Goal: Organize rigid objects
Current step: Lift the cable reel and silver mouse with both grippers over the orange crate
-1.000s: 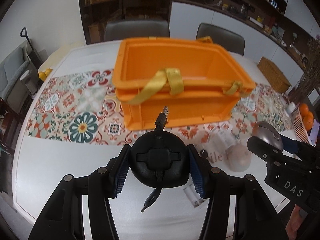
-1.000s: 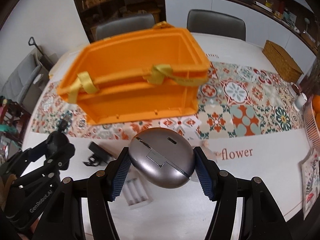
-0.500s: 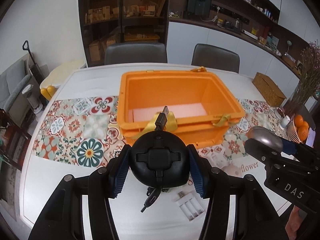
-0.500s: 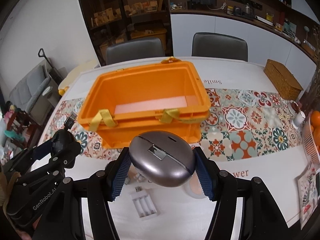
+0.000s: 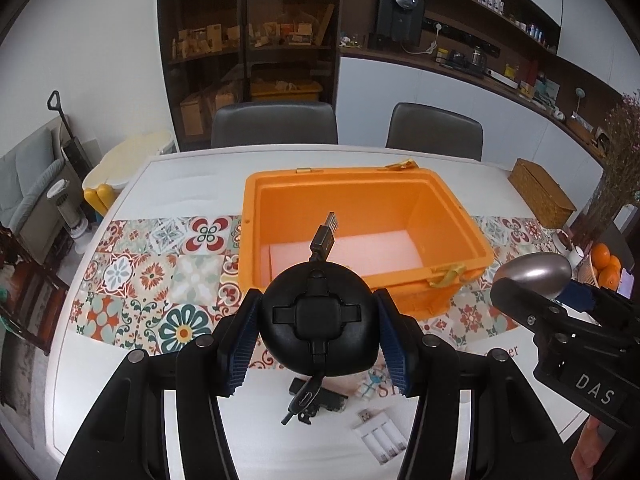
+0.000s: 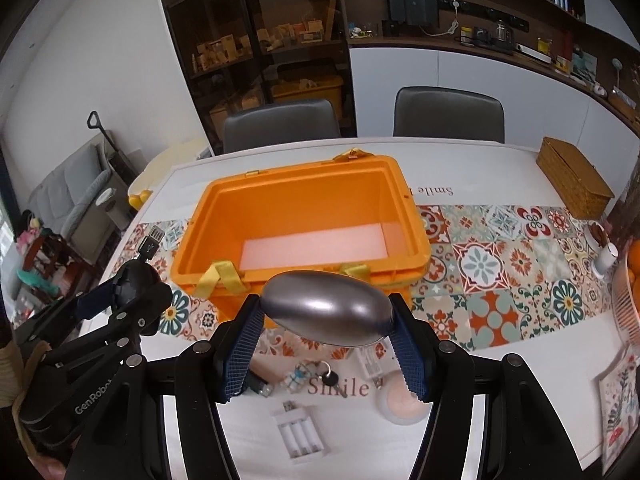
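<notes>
Both grippers are loaded: the left gripper [image 5: 318, 334] has its blue pads clamped partway shut on a round black cable reel [image 5: 319, 330], USB plug poking up toward the orange bin [image 5: 366, 236], and the right gripper [image 6: 326, 344] is squeezed the same way on a smooth grey mouse [image 6: 328, 318]. Each is held above the near rim of the open bin, probably so it can drop straight in. On the table [image 6: 480, 392] below, a white battery holder [image 6: 298, 434] waits with other small bits.
</notes>
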The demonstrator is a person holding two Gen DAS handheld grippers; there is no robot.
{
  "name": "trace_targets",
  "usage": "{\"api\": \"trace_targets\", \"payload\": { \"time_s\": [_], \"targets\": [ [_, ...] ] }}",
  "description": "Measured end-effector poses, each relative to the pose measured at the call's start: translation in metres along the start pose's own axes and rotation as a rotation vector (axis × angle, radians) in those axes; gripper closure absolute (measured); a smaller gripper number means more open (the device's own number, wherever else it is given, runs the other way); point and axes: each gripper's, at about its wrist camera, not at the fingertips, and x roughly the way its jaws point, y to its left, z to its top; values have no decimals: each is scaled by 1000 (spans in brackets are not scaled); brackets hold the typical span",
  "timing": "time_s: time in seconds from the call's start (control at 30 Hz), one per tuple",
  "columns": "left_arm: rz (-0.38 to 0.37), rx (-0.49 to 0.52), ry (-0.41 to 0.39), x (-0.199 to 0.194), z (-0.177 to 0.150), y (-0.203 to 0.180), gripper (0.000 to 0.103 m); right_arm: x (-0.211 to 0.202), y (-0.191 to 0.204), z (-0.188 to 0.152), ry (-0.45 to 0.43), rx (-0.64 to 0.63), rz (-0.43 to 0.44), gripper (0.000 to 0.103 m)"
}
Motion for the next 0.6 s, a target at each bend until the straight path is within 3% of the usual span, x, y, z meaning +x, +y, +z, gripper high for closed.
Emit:
{"api": "trace_targets", "payload": {
  "time_s": [0.6],
  "targets": [
    [-34,-4,48,46,45,5,48,40,0,43,24,-9,20,41]
  ]
}}
